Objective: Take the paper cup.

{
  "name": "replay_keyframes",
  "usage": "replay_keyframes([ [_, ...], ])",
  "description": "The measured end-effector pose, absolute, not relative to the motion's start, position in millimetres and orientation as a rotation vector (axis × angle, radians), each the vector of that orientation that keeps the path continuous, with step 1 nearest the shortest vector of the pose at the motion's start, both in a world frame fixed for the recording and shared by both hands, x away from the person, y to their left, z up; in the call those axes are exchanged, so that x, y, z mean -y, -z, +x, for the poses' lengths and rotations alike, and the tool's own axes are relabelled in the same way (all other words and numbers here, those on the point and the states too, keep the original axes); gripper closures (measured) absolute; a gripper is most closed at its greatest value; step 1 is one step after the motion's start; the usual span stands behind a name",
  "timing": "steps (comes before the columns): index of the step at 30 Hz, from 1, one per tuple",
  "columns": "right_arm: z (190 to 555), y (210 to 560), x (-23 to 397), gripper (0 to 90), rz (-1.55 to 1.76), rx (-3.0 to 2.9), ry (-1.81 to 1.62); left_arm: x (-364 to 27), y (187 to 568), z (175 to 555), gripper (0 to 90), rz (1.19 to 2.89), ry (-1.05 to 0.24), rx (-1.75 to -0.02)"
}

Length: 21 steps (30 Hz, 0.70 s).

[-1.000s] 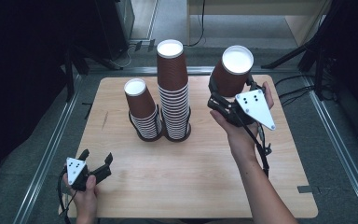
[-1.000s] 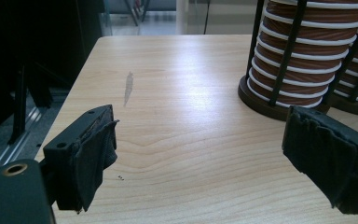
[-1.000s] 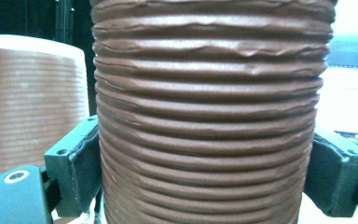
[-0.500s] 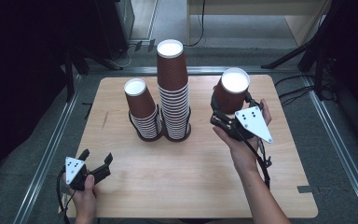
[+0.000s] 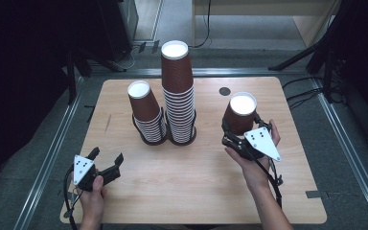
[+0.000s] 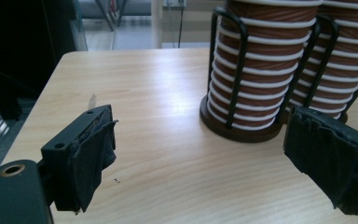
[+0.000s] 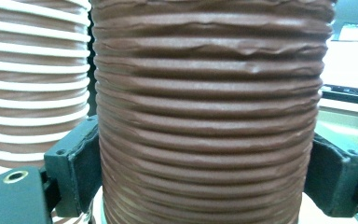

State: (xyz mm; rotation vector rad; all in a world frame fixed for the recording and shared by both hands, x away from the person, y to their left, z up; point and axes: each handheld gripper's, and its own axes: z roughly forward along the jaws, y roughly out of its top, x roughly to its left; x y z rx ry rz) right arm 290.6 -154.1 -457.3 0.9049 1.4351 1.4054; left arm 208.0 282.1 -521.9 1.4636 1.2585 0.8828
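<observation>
Your right gripper [image 5: 236, 135] pinched a ribbed brown paper cup [image 5: 240, 114], right of the tall cup stack [image 5: 178, 98]. Your left gripper [image 5: 106, 162] was spread, empty.

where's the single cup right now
In the high view the cup is on the table's right side, clamped in the right gripper, right of the tall stack and apart from it.

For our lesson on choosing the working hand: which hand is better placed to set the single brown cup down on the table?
The right. Its hand-held gripper is shut on the brown cup just above the table; the left hand-held gripper is open and empty, away near the front left edge.
</observation>
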Motion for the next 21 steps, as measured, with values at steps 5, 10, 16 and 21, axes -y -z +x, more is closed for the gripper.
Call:
replay_keyframes([
  [5,288.6,468.1,158.9,12.8,0.910,-1.456,-1.398,-265.7,516.3,219.0,9.4,1.472,-0.889,-1.230],
  [10,289.5,477.5,159.6,12.9,0.895,-1.500,-1.357,-249.5,512.1,230.5,9.4,1.494,-0.874,-1.177],
  [16,289.4,482.4,151.8,12.9,0.875,-1.527,-1.350,-230.4,501.6,242.9,9.4,1.512,-0.846,-1.103],
  [21,290.6,487.7,143.9,12.8,0.852,-1.553,-1.327,-211.6,487.1,244.3,9.4,1.561,-0.831,-1.016],
])
